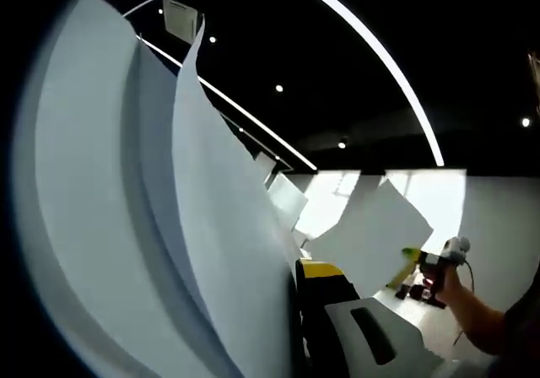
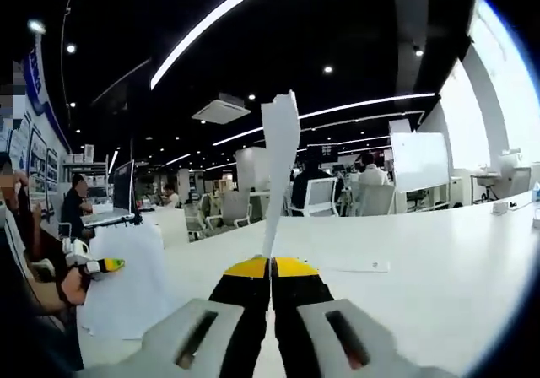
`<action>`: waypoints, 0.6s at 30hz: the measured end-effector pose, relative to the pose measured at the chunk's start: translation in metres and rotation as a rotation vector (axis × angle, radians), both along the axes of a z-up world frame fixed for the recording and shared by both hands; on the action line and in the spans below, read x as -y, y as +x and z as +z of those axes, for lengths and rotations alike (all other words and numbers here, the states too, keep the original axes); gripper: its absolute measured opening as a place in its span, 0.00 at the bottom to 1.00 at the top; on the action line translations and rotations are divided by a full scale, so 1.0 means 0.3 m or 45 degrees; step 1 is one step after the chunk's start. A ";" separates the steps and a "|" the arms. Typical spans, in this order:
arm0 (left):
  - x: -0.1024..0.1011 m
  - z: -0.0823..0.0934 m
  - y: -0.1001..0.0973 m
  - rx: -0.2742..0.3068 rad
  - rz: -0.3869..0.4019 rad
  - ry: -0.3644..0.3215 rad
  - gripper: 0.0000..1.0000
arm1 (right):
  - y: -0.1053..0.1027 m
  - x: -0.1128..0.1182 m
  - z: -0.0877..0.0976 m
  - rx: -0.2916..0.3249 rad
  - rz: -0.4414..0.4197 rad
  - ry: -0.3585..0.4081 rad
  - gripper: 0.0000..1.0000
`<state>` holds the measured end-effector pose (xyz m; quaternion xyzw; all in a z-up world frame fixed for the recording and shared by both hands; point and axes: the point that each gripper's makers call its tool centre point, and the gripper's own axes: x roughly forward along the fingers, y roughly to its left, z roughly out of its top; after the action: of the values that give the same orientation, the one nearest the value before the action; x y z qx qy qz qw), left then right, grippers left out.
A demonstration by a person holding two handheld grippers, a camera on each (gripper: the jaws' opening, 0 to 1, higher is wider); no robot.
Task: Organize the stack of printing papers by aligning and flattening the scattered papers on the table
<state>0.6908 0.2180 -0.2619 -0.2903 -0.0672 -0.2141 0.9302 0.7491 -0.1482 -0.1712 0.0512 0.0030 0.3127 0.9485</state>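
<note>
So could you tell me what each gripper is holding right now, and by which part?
The right gripper pinches a paper sheet by its lower edge, seen edge-on. The left gripper holds several sheets near their lower edge, jaws mostly hidden.

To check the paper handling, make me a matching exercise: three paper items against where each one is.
Things:
1. single sheet
2. stack of papers
3. small slip

Places:
A. lying flat on the table
B. standing upright, pinched in the right gripper
C. bowed, held up by the left gripper

Pairs: 1-B, 2-C, 3-A
</note>
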 end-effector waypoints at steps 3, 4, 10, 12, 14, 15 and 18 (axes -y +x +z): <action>0.000 0.001 0.000 0.003 0.005 -0.005 0.10 | -0.030 -0.013 0.019 0.007 0.013 0.018 0.00; 0.000 0.002 0.000 0.004 0.003 -0.007 0.10 | -0.040 -0.018 0.025 0.010 0.019 0.019 0.00; 0.005 0.002 0.000 0.006 0.000 -0.003 0.10 | -0.086 -0.020 0.074 0.042 0.039 0.015 0.00; 0.009 0.003 -0.003 0.006 0.000 -0.004 0.10 | -0.094 -0.020 0.090 0.050 0.045 0.022 0.00; 0.009 0.003 -0.003 0.007 0.000 -0.005 0.10 | -0.103 -0.024 0.103 0.056 0.048 0.020 0.00; 0.008 0.002 -0.003 0.007 0.000 -0.005 0.10 | -0.108 -0.028 0.106 0.058 0.049 0.018 0.00; 0.004 0.001 -0.002 0.010 0.000 -0.011 0.10 | -0.123 -0.031 0.119 0.075 0.047 0.011 0.00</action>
<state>0.6902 0.2169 -0.2617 -0.2935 -0.0716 -0.2150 0.9287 0.7122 -0.1391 -0.1354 0.0461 -0.0254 0.3314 0.9420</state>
